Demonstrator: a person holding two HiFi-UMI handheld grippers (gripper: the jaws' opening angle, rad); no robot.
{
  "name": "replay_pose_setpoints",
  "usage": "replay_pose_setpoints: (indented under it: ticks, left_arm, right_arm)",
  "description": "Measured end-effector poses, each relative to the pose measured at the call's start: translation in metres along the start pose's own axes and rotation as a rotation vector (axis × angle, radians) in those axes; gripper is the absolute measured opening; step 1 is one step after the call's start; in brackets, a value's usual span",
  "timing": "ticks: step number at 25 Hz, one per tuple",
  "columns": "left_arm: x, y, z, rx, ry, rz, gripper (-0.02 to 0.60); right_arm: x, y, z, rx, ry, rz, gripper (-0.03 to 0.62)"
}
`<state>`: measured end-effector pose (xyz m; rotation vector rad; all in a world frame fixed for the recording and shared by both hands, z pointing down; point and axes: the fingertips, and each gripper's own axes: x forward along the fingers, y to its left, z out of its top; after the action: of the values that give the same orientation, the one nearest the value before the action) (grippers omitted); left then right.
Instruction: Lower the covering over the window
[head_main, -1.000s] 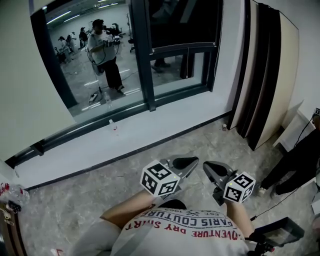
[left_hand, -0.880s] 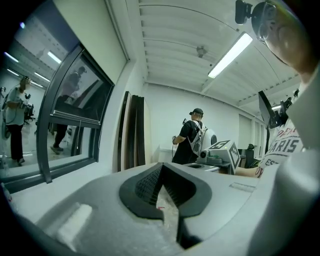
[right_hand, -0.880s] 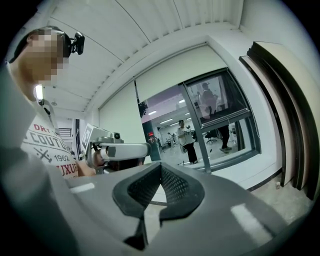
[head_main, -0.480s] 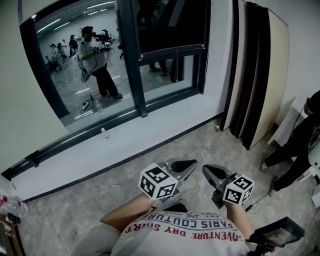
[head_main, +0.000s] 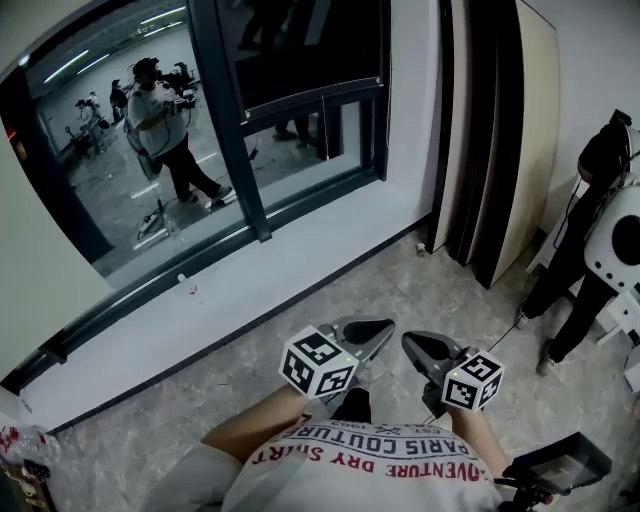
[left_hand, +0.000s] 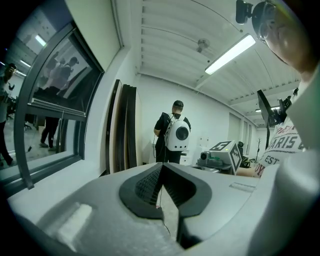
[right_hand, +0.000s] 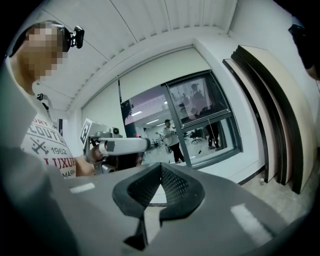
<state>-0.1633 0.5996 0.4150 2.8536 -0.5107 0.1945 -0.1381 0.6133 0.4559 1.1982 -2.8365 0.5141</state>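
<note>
The window (head_main: 225, 130) has a dark frame and reflects a lit room with people. A pale roller blind (head_main: 40, 240) covers its left part; in the right gripper view the blind (right_hand: 145, 85) hangs above and left of the bare glass. My left gripper (head_main: 385, 325) and right gripper (head_main: 410, 341) are held side by side in front of my chest, over the floor and well short of the window. In their own views the left gripper (left_hand: 161, 166) and right gripper (right_hand: 161, 166) have their jaws together with nothing between them.
A white ledge (head_main: 250, 280) runs under the window, with a small bottle (head_main: 188, 290) on it. Dark and pale panels (head_main: 480, 140) lean on the wall at the right. A person in black with a white backpack (head_main: 590, 230) stands at the far right. A monitor (head_main: 560, 462) sits at bottom right.
The head view has swung to the right: the window slid left and the person with the backpack came further into view. Both grippers keep their place and stay shut.
</note>
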Motion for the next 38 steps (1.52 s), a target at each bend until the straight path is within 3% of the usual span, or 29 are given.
replay_pose_setpoints:
  ticks: [5,11,18,22,28,38]
  left_arm:
    - [0.049,0.049,0.005,-0.004,0.028,-0.032,0.003]
    - [0.11,0.152,0.023,-0.056,0.055,-0.039,0.003]
    - [0.175,0.265,0.071,-0.056,0.043,-0.045,0.003]
    - [0.198,0.311,0.097,-0.053,0.012,-0.045,0.003]
    - [0.219,0.349,0.113,-0.016,0.0,-0.054,0.003]
    - [0.276,0.444,0.118,-0.045,0.022,0.044,0.003]
  right_arm:
    - [0.021,-0.067,0.009,0.038,-0.007,-0.053,0.006]
    - [0.087,-0.156,0.032,0.085,0.016,-0.069,0.005]
    - [0.161,-0.26,0.105,0.057,0.013,-0.093,0.005]
    - [0.187,-0.295,0.142,0.038,-0.03,-0.095,0.005]
    - [0.211,-0.336,0.147,0.042,-0.026,-0.104,0.006]
    - [0.279,-0.423,0.166,0.037,0.012,-0.006,0.005]
